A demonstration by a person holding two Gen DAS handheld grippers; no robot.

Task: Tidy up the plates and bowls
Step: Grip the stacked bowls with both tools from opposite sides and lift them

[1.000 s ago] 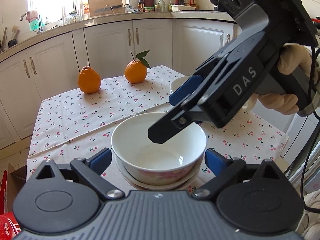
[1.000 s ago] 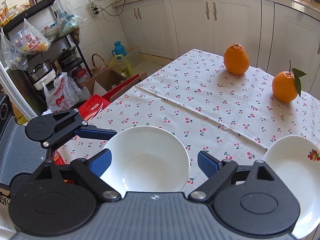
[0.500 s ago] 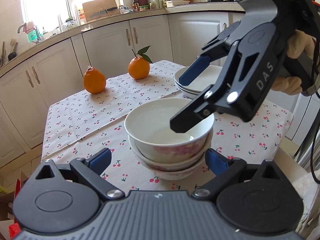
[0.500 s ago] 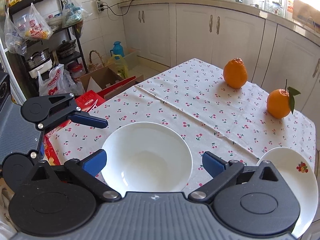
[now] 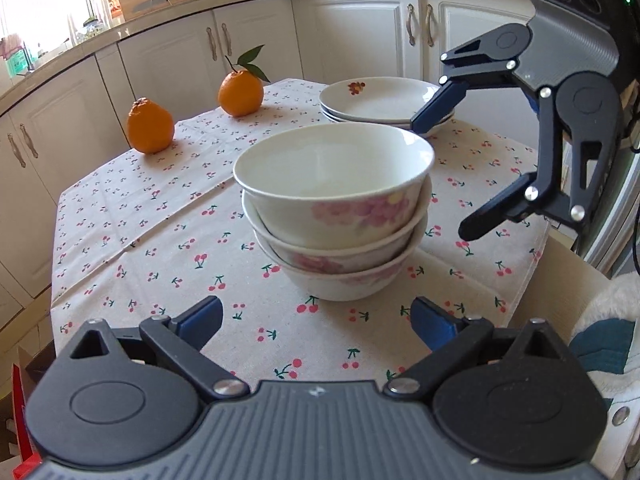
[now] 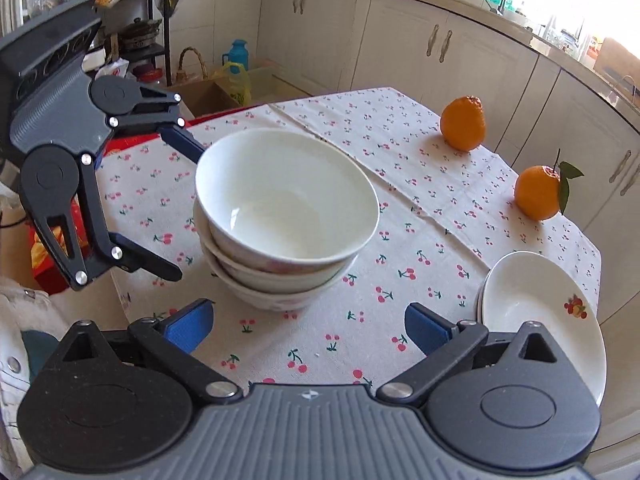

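Nesting three deep, the glazed floral bowls [image 5: 334,216] stand mid-tabletop on a cherry-print cloth [image 5: 160,216], with stacked plates [image 5: 380,100] near its far edge. Both the left tool [image 5: 316,320] and the right tool [image 6: 306,326] gape, released, flanking the bowls without touching them.

The right gripper [image 5: 448,168] has let go and left the bowl stack [image 5: 334,216] (jaws wide).

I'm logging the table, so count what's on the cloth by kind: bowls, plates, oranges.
Bowls: 3, nested in one stack
Plates: 3, stacked
Oranges: 2, one with a leaf, one without
Total: 8
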